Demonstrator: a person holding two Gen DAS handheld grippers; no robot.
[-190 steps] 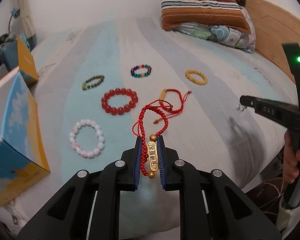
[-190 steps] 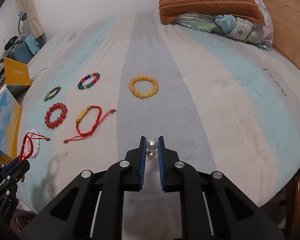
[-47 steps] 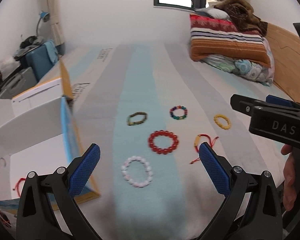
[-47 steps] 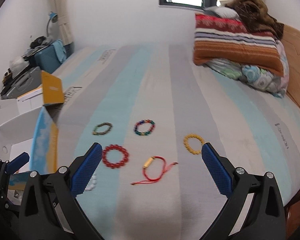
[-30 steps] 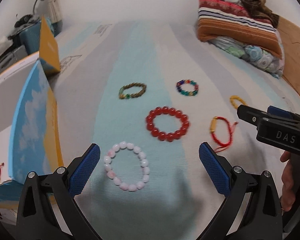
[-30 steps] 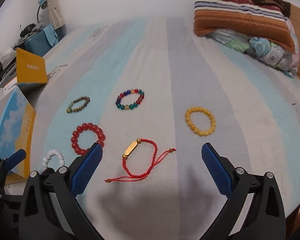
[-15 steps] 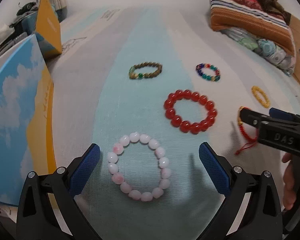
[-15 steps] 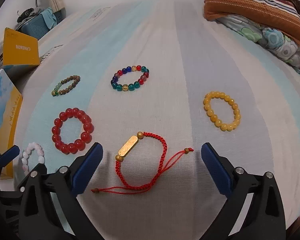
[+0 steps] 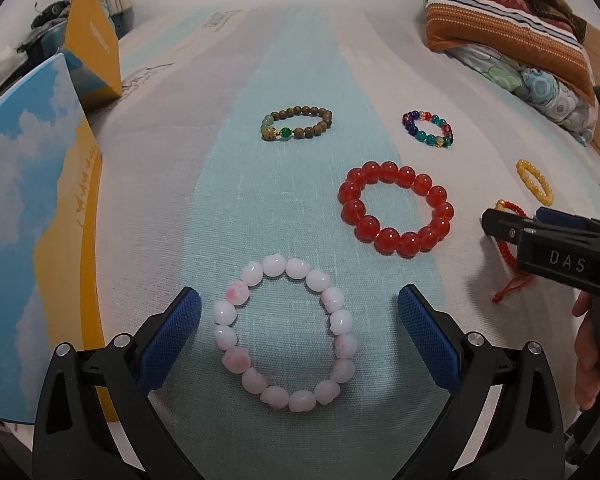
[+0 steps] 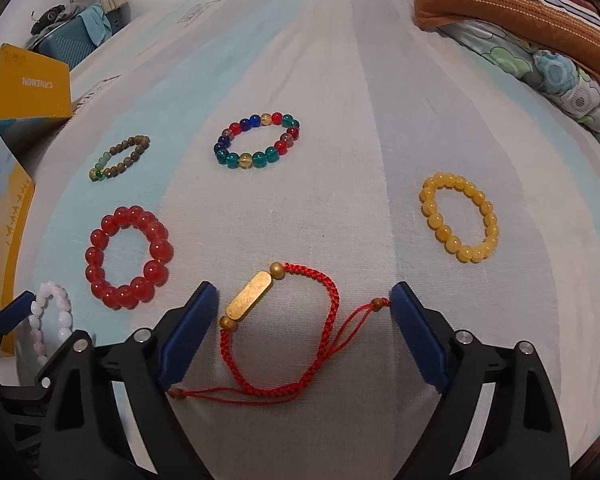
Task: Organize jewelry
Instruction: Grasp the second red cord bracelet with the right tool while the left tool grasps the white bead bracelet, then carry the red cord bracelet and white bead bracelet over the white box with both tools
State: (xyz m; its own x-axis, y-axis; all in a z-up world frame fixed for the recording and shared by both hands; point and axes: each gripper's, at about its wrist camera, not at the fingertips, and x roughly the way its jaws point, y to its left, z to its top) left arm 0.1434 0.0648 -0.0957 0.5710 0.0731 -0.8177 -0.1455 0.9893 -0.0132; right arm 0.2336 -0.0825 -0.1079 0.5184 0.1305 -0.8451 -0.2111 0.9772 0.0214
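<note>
My left gripper [image 9: 298, 316] is wide open low over the bed, its fingers on either side of a pink-and-white bead bracelet [image 9: 286, 334]. My right gripper [image 10: 302, 312] is wide open, straddling a red cord bracelet with a gold bar [image 10: 278, 328]; it shows from the side in the left wrist view [image 9: 496, 222]. A red bead bracelet [image 9: 396, 208] [image 10: 128, 258], a brown wood-bead bracelet [image 9: 296, 123] [image 10: 120, 157], a multicolour bead bracelet [image 9: 428, 129] [image 10: 258, 140] and a yellow bead bracelet [image 9: 534, 181] [image 10: 458, 216] lie further out on the striped sheet.
An open blue-and-orange cardboard box [image 9: 32, 208] [image 10: 4, 216] stands at the left edge of the bed, its orange flap [image 10: 30, 82] raised. Folded blankets and pillows [image 9: 512, 44] [image 10: 520, 20] are piled at the far right. A cluttered bedside area [image 10: 72, 28] is far left.
Both grippers have moved down and forward toward the sheet. The pink-white bracelet now sits between the left fingers and the red cord bracelet between the right fingers. Both stay open.
</note>
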